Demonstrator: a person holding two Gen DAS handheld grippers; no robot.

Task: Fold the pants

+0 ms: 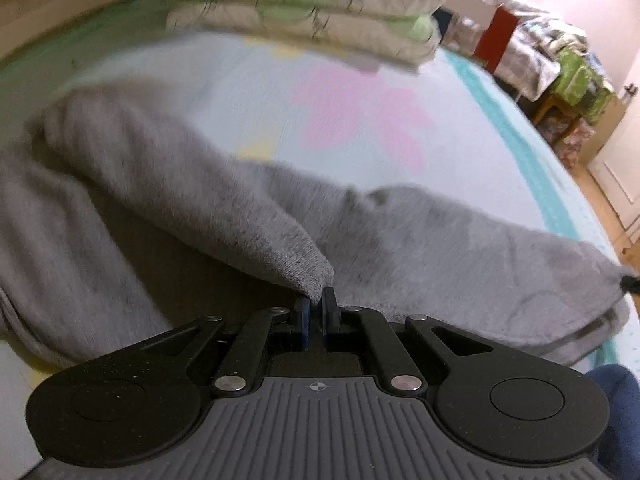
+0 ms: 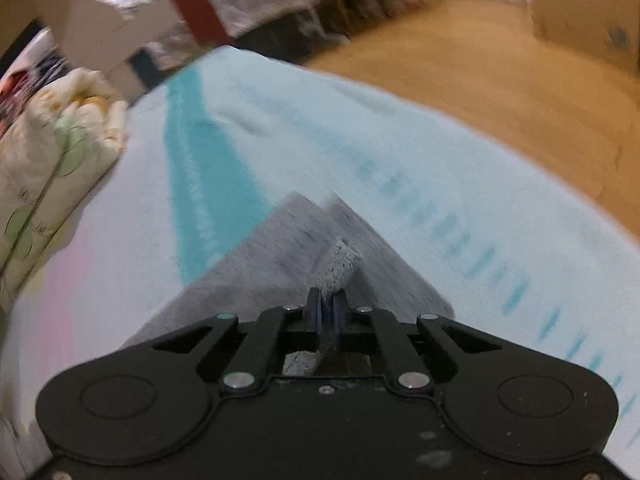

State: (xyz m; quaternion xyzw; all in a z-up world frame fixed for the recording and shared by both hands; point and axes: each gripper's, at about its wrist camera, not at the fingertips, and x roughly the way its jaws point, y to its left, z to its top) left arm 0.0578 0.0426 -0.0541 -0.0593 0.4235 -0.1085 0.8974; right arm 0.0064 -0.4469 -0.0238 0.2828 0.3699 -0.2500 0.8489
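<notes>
Grey knit pants lie across a pale blue bedsheet, one leg stretching right toward the bed edge. My left gripper is shut on a raised fold of the grey pants, the cloth pinched between its blue pads and lifted off the layer below. In the right wrist view the pants end in a pointed corner on the sheet. My right gripper is shut on a narrow ridge of the same grey cloth, which runs back between its fingers.
A stack of folded floral quilts sits at the far side of the bed, also at left as quilts. The wooden floor lies beyond the bed's right edge. Cluttered furniture stands by the wall.
</notes>
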